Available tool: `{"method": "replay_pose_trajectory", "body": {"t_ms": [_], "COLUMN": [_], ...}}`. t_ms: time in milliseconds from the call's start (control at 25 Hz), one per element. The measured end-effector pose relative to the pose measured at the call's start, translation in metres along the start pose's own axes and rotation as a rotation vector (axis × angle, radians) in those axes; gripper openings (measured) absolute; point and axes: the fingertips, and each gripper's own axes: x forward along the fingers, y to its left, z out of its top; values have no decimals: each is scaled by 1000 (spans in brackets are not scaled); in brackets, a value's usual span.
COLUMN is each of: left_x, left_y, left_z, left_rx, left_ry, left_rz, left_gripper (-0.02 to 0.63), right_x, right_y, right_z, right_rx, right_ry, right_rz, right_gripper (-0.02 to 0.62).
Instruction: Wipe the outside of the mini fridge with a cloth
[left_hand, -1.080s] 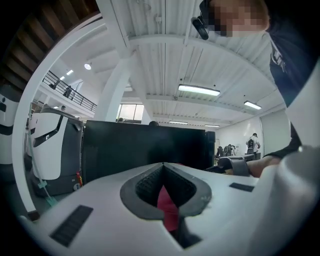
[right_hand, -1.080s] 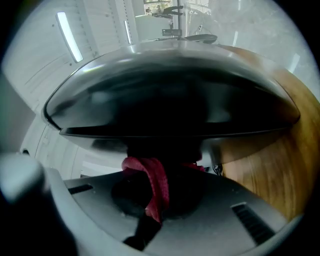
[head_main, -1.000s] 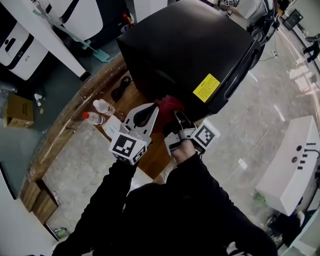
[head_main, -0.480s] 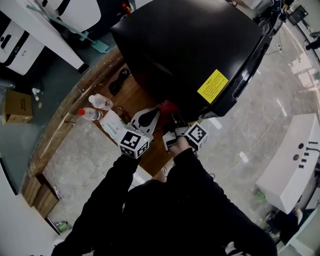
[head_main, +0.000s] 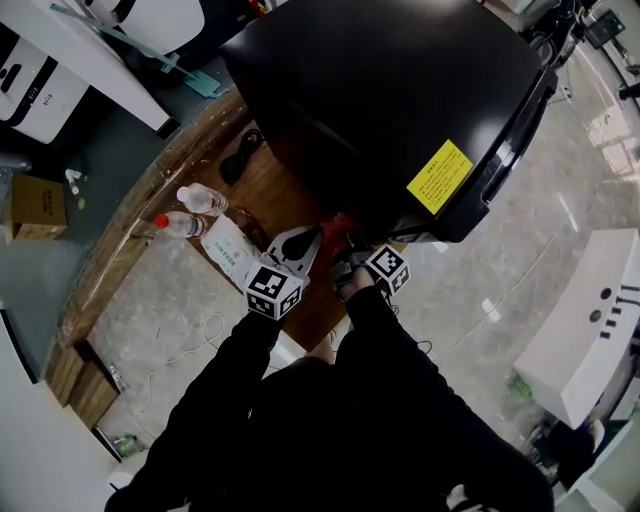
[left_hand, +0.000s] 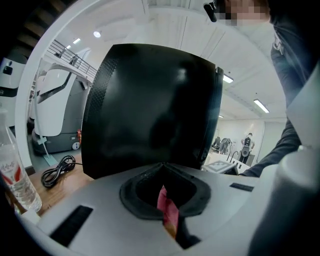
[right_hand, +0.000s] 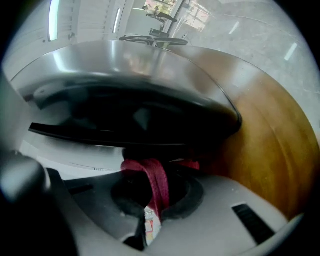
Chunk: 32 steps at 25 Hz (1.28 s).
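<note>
Both claws are clamped on the red cloth (head_main: 338, 226). The left claw (left_hand: 163, 167) pinches a thin fold and the right claw (right_hand: 150, 202) a thicker loop. The cloth sits at their 12 o'clock, at the mini fridge's (head_main: 380, 100) lower edge. Two bottles (head_main: 200, 200) crowd the desk (head_main: 275, 195) at the left claw's 9 o'clock. Bare wood lies open at the right claw's 3 o'clock.

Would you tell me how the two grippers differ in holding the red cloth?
The right gripper clamps a thick fold of the red cloth close to the mini fridge; the left gripper pinches only a thin strip, farther from it. Both are shut on it.
</note>
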Motion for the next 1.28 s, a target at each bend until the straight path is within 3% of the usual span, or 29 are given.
{"method": "replay_pose_trajectory", "body": {"t_ms": [200, 320, 440, 600, 1000, 1280], "left_x": [-3, -12, -25, -43, -101, -113], "left_y": [-7, -13, -19, -35, -102, -181], "left_z": [4, 13, 25, 51, 128, 160], "left_rx": [13, 24, 20, 32, 60, 79], "left_ry": [-3, -18, -32, -62, -162, -213], "left_rz": [-7, -10, -10, -28, -50, -63], "left_gripper": [6, 6, 6, 6, 6, 6], "right_x": [4, -6, -32, -78, -188, -259], "right_y": [-26, -15, 19, 84, 236, 292], "right_z": [3, -4, -28, -37, -12, 0], "right_rx": [-14, -103, -250, -413, -1079, -1367], "right_ry": [-3, 41, 106, 115, 66, 88], "right_rz": [-32, -12, 36, 151, 364, 486], "right_gripper": [15, 15, 15, 15, 15, 15]}}
